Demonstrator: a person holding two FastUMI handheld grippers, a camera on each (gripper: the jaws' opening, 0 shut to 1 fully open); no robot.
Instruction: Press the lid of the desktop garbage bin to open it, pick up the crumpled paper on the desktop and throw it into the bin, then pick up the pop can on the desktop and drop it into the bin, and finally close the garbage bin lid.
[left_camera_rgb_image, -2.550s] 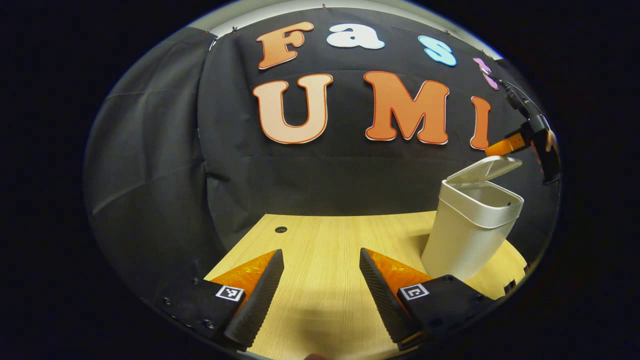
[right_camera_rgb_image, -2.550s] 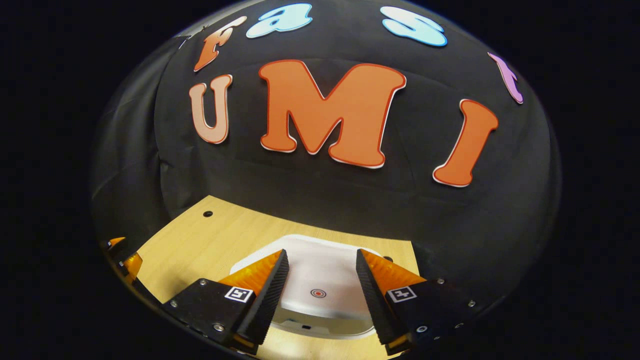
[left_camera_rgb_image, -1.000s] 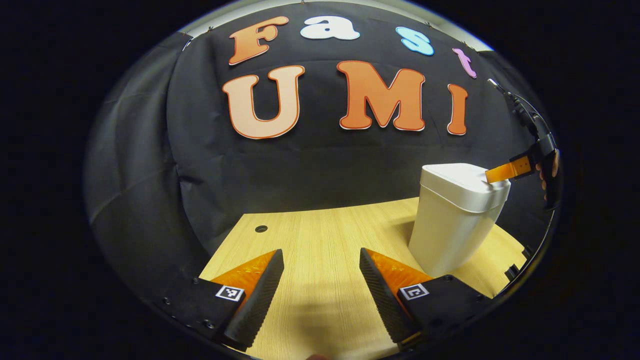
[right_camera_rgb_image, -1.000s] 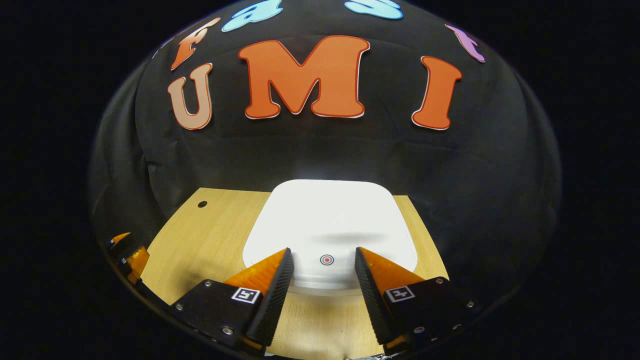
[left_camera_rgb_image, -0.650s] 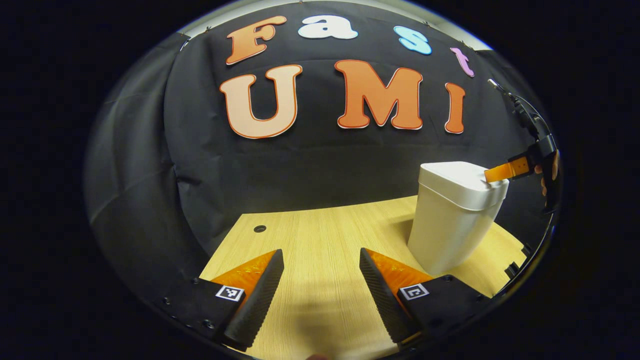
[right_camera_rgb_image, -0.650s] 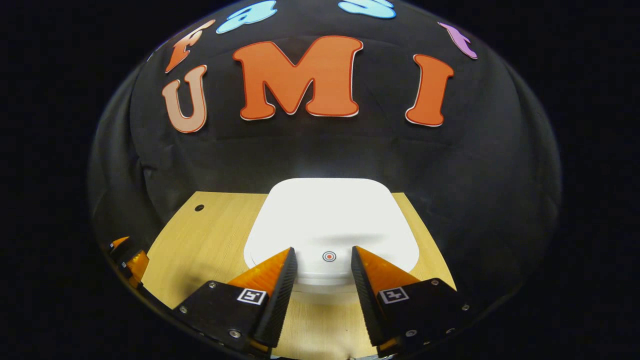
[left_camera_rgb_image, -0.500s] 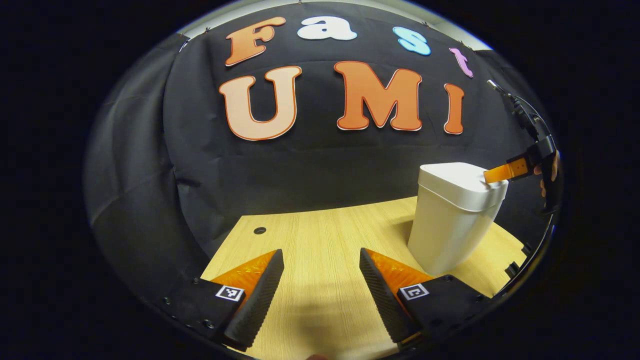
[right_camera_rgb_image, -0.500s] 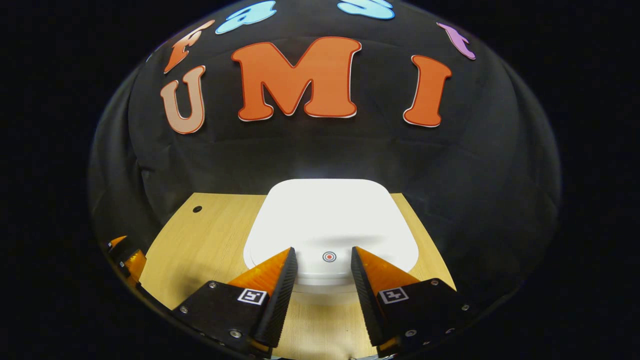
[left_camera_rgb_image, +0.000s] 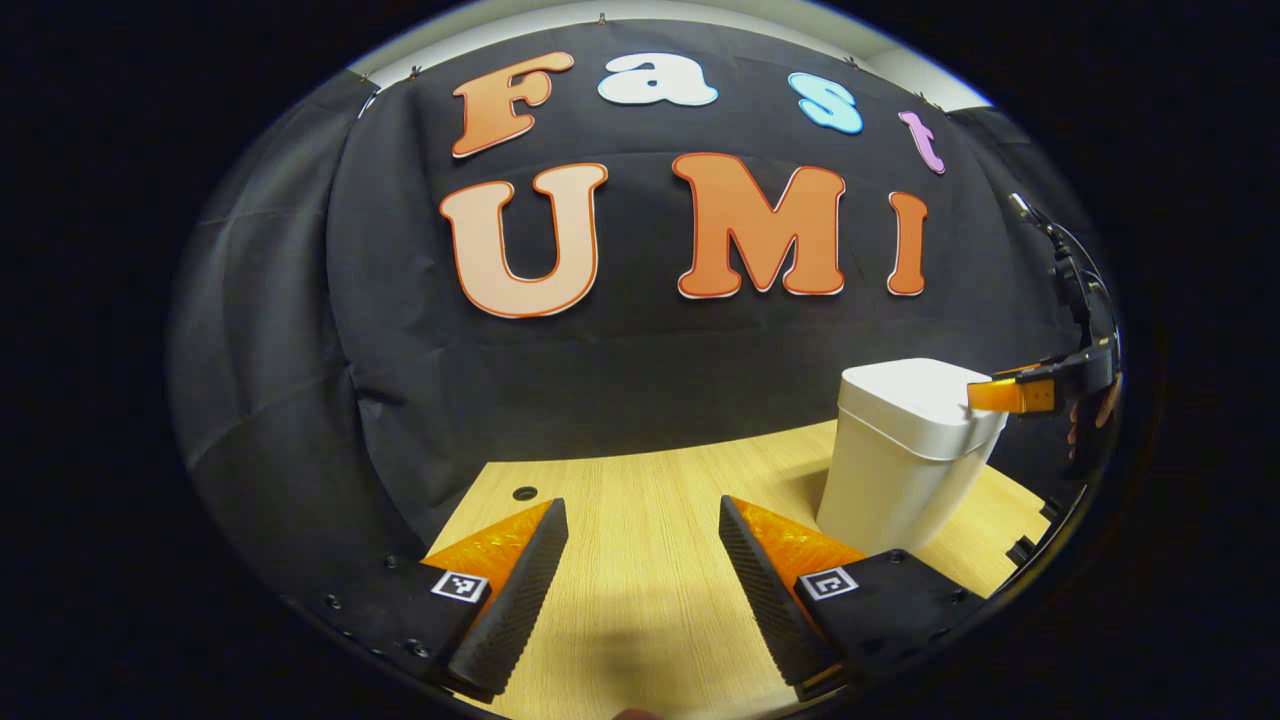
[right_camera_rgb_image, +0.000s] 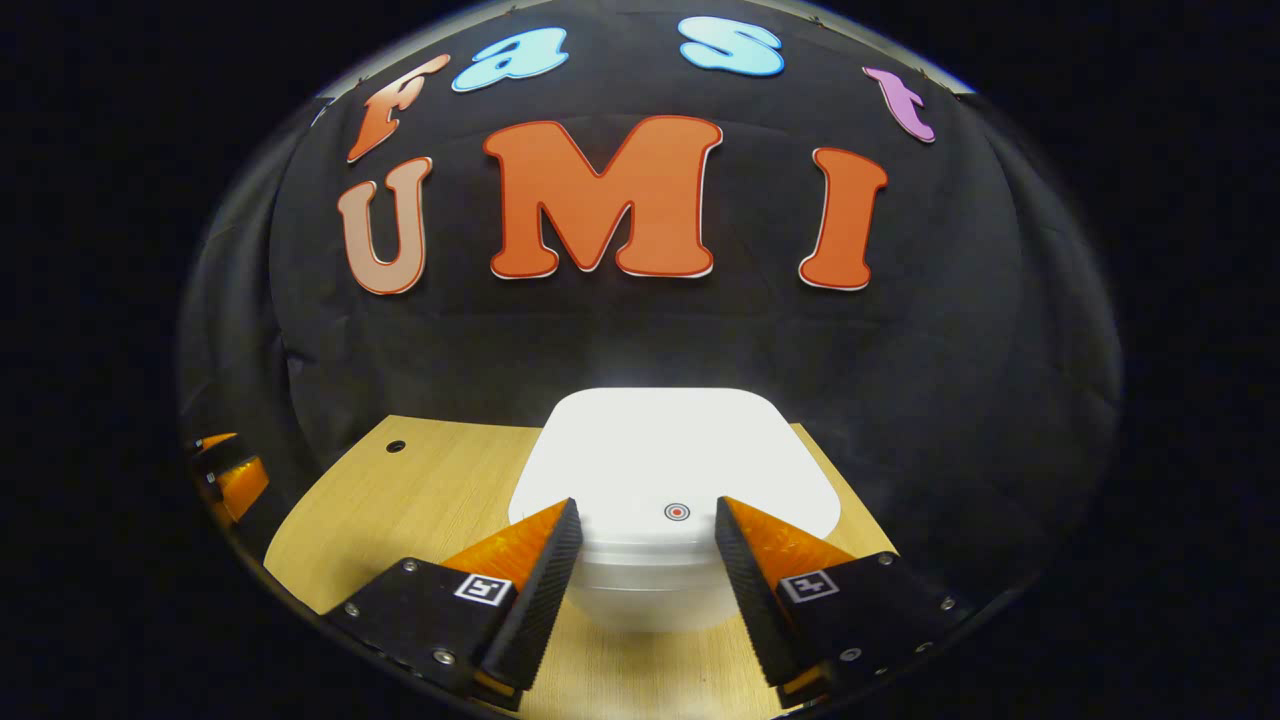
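Plainly, no readable writing marks the white garbage bin (right_camera_rgb_image: 660, 560); its flat lid (right_camera_rgb_image: 675, 455), shut, bears a small red bullseye. It stands on the wooden desk (left_camera_rgb_image: 640, 520). Both the right gripper (right_camera_rgb_image: 640, 560) and left gripper (left_camera_rgb_image: 640, 570) gape empty.

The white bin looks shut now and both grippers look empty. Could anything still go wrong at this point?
Possibly. The right gripper hovers open right at the front edge of the lid, beside its round press mark; a stray dip might pop the lid open. A sideways nudge could also shift or tip the bin, which stands near the desk edge. The left gripper is open over bare desk, well clear.
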